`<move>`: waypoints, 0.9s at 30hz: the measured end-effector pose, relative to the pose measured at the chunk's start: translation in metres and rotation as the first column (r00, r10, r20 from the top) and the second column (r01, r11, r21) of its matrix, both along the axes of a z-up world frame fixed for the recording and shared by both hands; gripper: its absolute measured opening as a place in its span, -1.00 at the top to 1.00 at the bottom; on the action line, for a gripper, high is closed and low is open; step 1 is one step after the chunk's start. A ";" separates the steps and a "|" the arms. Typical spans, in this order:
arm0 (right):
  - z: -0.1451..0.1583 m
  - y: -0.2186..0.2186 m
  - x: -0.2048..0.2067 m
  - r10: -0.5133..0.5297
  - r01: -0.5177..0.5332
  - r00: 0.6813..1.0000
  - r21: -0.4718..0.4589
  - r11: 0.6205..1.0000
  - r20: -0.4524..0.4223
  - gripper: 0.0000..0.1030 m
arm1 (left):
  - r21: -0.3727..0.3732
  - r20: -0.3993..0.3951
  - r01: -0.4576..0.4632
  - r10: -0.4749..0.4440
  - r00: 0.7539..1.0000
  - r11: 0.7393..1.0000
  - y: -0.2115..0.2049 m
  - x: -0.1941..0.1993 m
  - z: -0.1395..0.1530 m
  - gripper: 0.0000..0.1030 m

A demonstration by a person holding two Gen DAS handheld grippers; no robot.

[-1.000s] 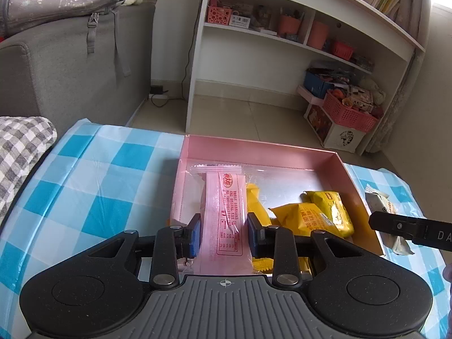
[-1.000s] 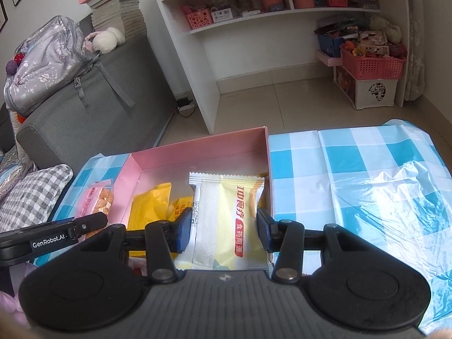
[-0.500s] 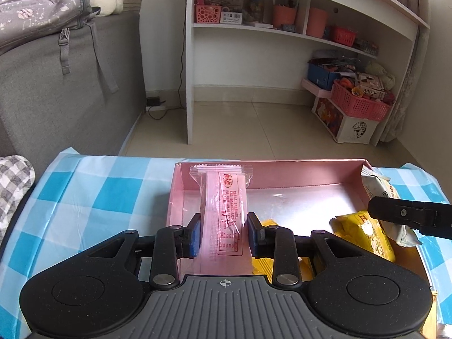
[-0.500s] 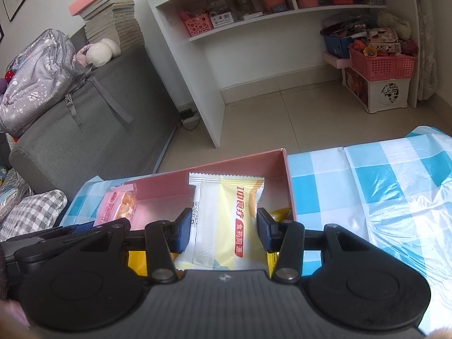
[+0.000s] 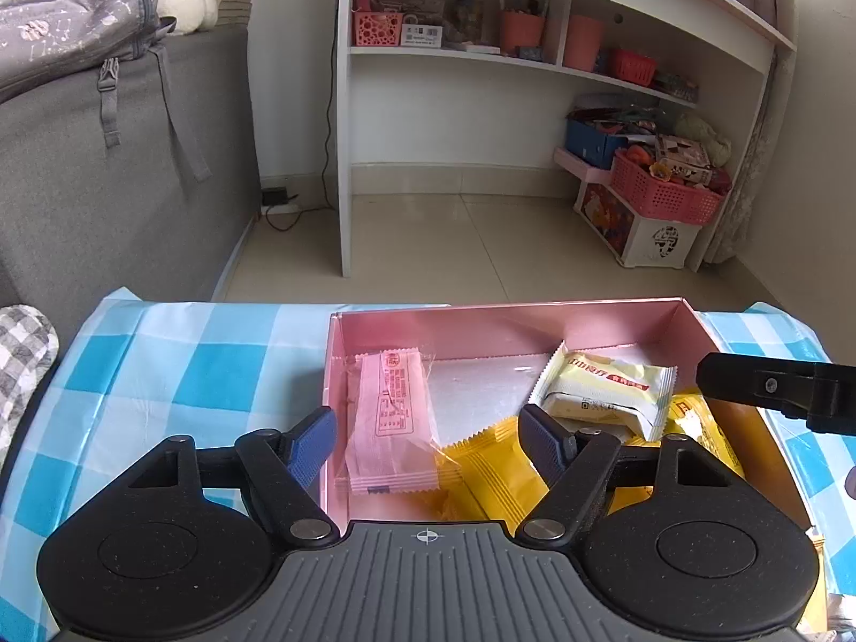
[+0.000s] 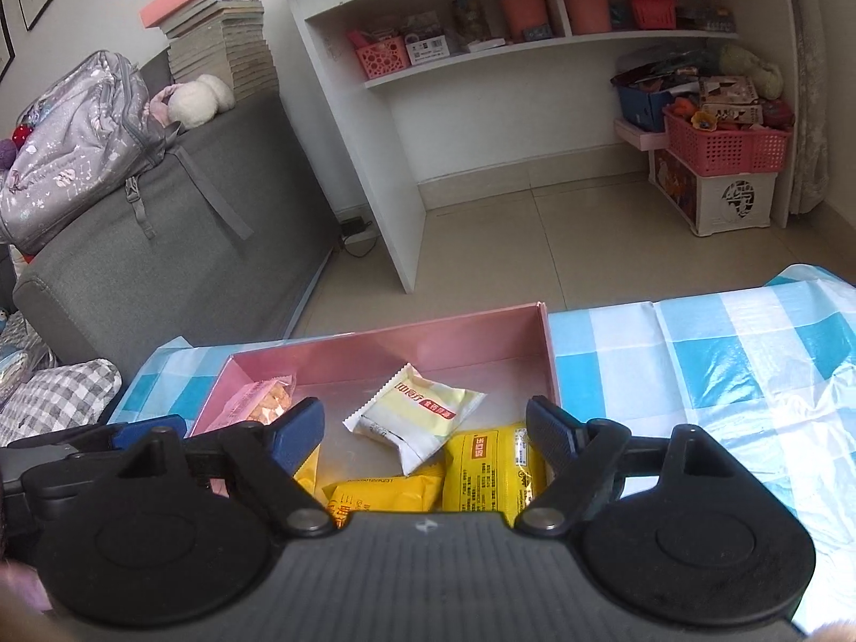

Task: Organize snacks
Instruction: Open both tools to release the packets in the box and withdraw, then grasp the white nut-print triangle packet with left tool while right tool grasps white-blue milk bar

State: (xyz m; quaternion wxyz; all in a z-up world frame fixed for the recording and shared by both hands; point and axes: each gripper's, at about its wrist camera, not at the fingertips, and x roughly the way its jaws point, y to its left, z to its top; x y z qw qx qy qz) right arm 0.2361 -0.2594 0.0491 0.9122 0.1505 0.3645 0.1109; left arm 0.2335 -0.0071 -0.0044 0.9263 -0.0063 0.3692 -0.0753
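Two hand-held grippers hover over a pink box [image 5: 503,321] on a table w/ a blue-and-white check cloth [image 5: 203,374]. The left gripper [image 5: 428,436] has its jaws spread wide apart, holding nothing. A pink wafer pack [image 5: 390,422] lies flat inside the box along its left wall, directly between and ahead of the blue finger pads [image 5: 313,446], not touched by them. The right gripper [image 6: 425,428] is likewise splayed open and empty. A white-and-yellow cake pack [image 6: 417,417] lies tilted in the box's middle, one edge resting on the yellow snack packs [image 6: 492,476] at the near side. The right gripper's tip also shows as a black bar at the right edge of the left view.

Judgement: both packs look released, so the step in hand is backing out cleanly. To do it well, lift each gripper straight up w/ jaws wide, so no pad snags a wrapper edge or drags a pack. Keep the left one clear of the box's left wall. The cake pack sits propped, not flat; it may slide, so avoid bumping the box. No loose snacks are visible on the cloth, so more may lie out of view.
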 end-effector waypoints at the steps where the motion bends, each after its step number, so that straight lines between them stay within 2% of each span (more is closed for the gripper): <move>1: 0.002 -0.001 -0.002 -0.003 0.003 1.000 -0.004 1.000 -0.001 -0.63 | 0.004 -0.002 0.002 -0.002 1.000 1.000 0.000 -0.004 0.002 -0.56; 9: 0.022 -0.010 -0.025 -0.012 0.011 1.000 -0.057 0.998 -0.010 -0.77 | 0.047 -0.010 0.027 -0.026 1.000 0.999 0.003 -0.041 0.020 -0.64; 27: 0.037 -0.024 -0.086 0.002 -0.013 0.998 -0.169 0.986 -0.062 -0.93 | 0.063 -0.042 0.046 -0.044 0.998 0.997 0.012 -0.126 0.041 -0.75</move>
